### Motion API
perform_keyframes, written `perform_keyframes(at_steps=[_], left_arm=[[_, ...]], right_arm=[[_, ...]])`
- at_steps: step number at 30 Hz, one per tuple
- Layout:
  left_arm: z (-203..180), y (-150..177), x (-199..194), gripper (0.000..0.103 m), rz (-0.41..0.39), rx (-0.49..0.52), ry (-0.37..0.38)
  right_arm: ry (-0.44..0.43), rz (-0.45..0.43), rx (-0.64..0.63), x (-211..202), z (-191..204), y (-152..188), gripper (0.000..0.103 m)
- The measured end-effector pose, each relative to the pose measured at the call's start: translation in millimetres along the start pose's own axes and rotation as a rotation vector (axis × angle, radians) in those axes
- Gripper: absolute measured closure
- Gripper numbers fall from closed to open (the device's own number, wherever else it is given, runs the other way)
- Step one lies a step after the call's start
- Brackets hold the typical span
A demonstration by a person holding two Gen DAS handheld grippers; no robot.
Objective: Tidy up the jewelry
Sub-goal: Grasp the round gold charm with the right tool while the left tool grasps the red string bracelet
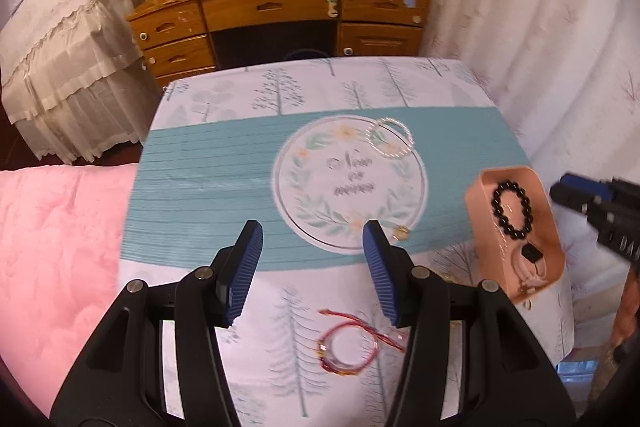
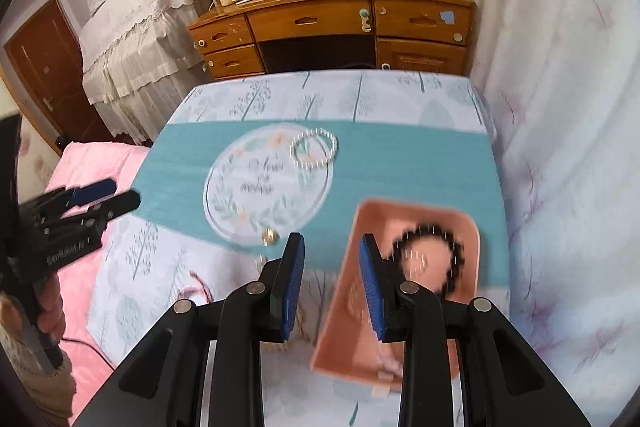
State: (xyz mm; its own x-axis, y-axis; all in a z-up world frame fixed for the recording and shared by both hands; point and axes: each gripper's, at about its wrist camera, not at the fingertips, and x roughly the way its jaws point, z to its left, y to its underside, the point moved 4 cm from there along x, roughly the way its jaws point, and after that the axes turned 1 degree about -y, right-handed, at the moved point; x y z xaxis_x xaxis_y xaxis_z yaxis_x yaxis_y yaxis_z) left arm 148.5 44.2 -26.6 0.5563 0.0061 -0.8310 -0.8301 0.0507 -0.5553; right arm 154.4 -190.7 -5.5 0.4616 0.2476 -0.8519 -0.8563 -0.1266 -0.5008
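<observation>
A peach tray point(image 1: 476, 195) sits on the table's right side and holds a black bead bracelet point(image 1: 513, 209) and a pale necklace with a black pendant point(image 1: 532, 254). A red cord bracelet point(image 1: 347, 350) lies near me, below my left gripper point(image 1: 312, 237), which is open and empty. A pearl bracelet point(image 1: 390, 138) lies on the round print, and a small gold ring point(image 1: 401, 233) lies at its lower edge. My right gripper point(image 2: 331, 247) is open and empty above the tray's left rim point(image 2: 348, 267). The bead bracelet point(image 2: 430, 255) shows blurred there.
The table has a teal and white tree-print cloth point(image 1: 208, 183). A pink quilt point(image 1: 56, 251) lies to the left. A wooden desk point(image 1: 280, 11) with clutter stands behind the table. White curtains point(image 1: 540, 39) hang on the right.
</observation>
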Motion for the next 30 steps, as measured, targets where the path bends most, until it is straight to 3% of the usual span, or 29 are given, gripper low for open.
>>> perform_keyframes(at_steps=[6,11,20,30], left_arm=[[24.8,-13.7,7.1,0.054,0.028,-0.01,0.005],[27.7,12.1,31.8,0.054,0.118,0.015,0.044],[15.4,94.7,84.5,0.054,0.361,0.05,0.112],[-9.9,130.6,98.1,0.054,0.426,0.074,0.124]], right_arm=[[0.025,0.021,0.01,18.5,5.0,-68.3,0.074],[0.021,0.083,0.03,58.7,6.7,-97.0,0.074],[-0.021,0.208,0.024,113.3,9.6,-67.5,0.074],[-0.09,0.35,-0.044,155.3,42.9,-4.8,0.074]])
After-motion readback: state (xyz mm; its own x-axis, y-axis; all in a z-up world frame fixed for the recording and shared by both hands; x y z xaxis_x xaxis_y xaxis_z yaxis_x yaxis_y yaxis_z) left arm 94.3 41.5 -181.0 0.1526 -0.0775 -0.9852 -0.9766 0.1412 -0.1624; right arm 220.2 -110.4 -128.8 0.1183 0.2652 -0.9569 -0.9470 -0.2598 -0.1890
